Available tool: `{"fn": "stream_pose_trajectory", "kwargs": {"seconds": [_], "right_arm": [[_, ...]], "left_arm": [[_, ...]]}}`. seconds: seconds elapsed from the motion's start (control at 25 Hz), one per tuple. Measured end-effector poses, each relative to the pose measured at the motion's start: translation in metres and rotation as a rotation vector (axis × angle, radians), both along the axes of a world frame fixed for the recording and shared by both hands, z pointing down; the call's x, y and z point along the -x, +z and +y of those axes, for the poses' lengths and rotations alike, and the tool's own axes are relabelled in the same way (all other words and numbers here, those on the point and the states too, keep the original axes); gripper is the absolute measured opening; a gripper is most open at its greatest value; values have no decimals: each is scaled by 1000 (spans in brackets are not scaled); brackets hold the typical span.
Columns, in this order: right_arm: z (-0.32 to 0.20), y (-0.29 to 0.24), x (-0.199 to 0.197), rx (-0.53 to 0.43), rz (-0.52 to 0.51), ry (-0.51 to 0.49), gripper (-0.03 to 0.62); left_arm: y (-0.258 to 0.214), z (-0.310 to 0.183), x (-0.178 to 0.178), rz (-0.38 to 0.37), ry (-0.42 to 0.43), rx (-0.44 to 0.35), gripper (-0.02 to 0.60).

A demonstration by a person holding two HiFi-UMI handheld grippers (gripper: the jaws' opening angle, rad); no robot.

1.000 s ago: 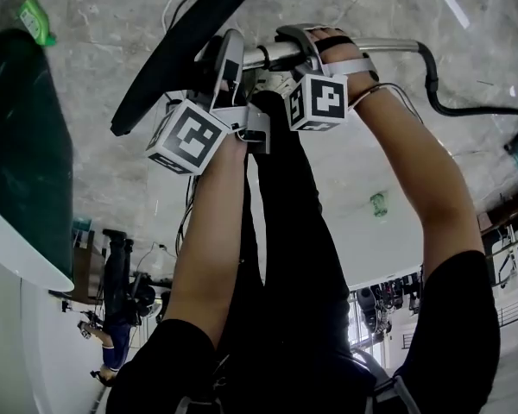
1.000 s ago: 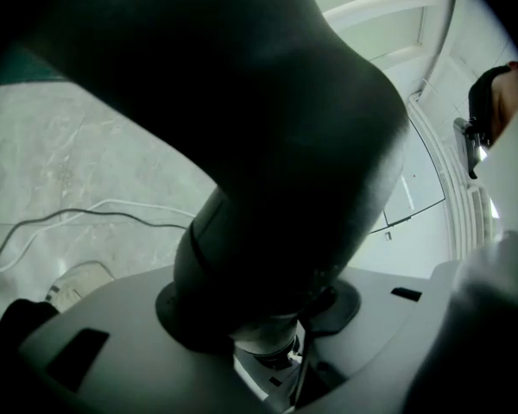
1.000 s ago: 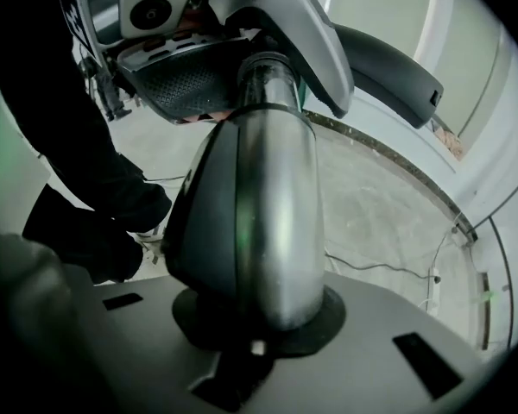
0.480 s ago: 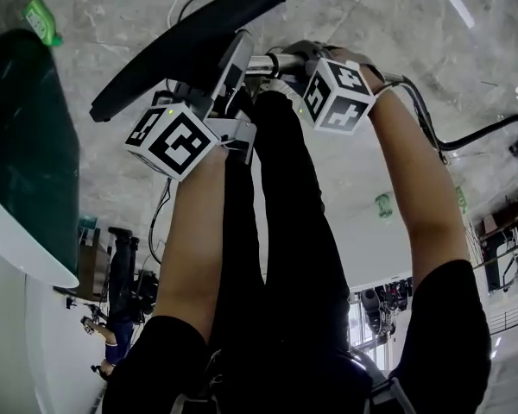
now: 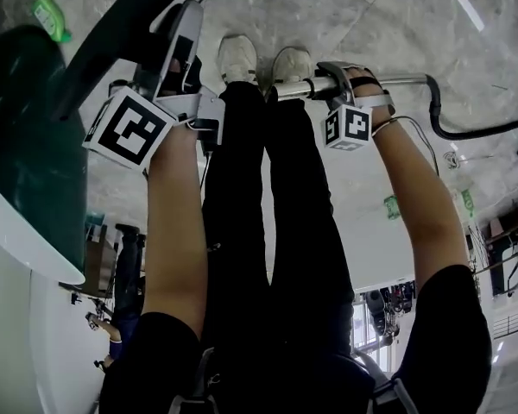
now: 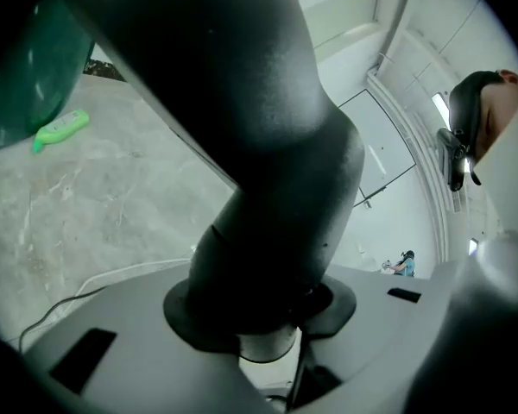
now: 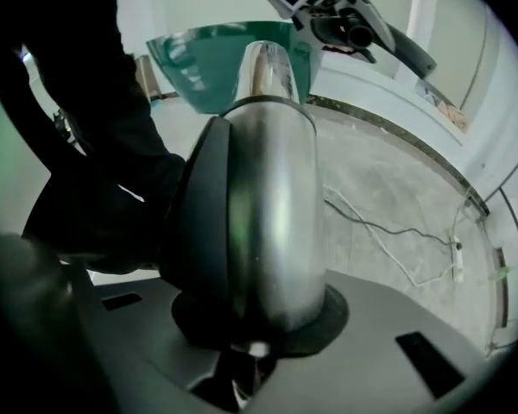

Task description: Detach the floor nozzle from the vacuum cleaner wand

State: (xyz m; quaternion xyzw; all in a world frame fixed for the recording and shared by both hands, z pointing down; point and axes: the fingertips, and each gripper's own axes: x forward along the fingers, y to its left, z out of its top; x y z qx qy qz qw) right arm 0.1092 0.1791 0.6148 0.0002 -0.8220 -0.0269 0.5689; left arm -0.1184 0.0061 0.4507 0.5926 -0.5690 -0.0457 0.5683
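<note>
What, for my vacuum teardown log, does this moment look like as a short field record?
left gripper: jaws shut on the black neck of the floor nozzle
right gripper: jaws shut on the chrome wand
floor nozzle and wand: apart, with the person's shoes showing between them in the head view
hose: runs off the wand's far end
task: detached

This reads as a big open hall used as a work space, not a home. Polished grey stone floor (image 5: pixel 354 11) runs everywhere, and a strip-light glint (image 5: pixel 466 7) shows in it. The landmark is a green panel (image 5: pixel 22 145) set on a curved white base. Just beside the panel a green bottle (image 5: pixel 47 17) lies on the floor, thin white cables (image 7: pixel 388 240) trail loose near it, and well away from it another person (image 6: pixel 403 264) stands among equipment.
</note>
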Motion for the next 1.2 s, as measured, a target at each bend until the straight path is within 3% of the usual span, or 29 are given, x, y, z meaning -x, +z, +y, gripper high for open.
{"fn": "stream_pose_trajectory", "kwargs": {"seconds": [0.16, 0.24, 0.4, 0.6, 0.72, 0.84, 1.0, 1.2], "right_arm": [[30, 32, 34, 29, -18, -166, 74], [36, 59, 49, 47, 21, -196, 74], [19, 116, 55, 16, 145, -140, 74], [-25, 172, 45, -59, 244, -47, 74], [-60, 198, 33, -135, 288, 36, 75], [-83, 214, 21, -147, 332, 67, 80], [-84, 214, 21, -151, 332, 81, 81], [-93, 212, 19, -139, 326, 193, 169]], "left_arm": [[18, 9, -13, 28, 53, 28, 141], [29, 19, -19, 67, 69, 50, 141], [49, 40, -28, 131, 142, 57, 141], [77, 61, -13, 132, 228, 77, 141], [90, 70, -3, 128, 228, 87, 140], [107, 79, -2, 113, 253, 104, 135], [101, 75, -6, 171, 231, 30, 127], [86, 65, -17, 189, 266, -27, 127]]}}
